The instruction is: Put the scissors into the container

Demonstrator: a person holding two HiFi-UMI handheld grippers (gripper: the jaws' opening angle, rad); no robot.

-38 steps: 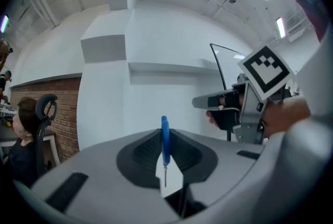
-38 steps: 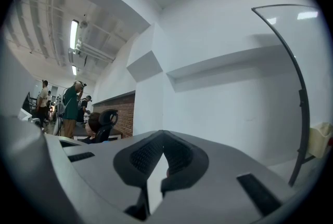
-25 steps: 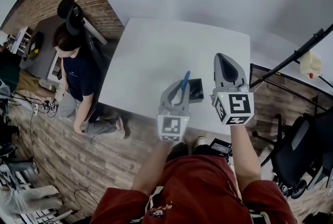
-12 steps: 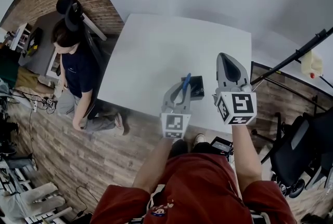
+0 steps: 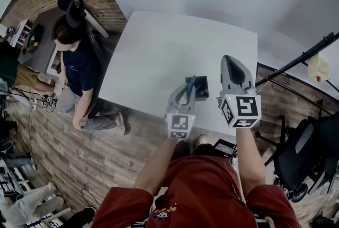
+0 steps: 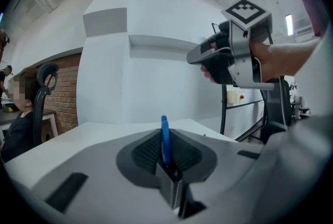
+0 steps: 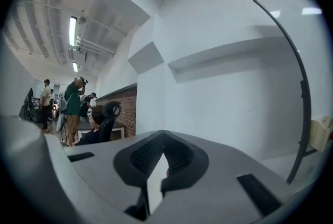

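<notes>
Scissors (image 5: 190, 84) sit pinched in the left hand-held gripper (image 5: 185, 92), just beside the black container (image 5: 202, 88) near the worktop (image 5: 159, 47) edge in the head view; best centre them over the opening before release. Left gripper view: jaws narrow on the blue part. Right gripper view: right hand-held gripper (image 7: 163, 137) closed, empty. Against a second ago, grip and placing match

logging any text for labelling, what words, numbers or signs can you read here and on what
None readable in any view.
Left marker cube and right marker cube: black-and-white square patterns only, no letters.
Red shirt emblem: too small and blurred to read.
</notes>
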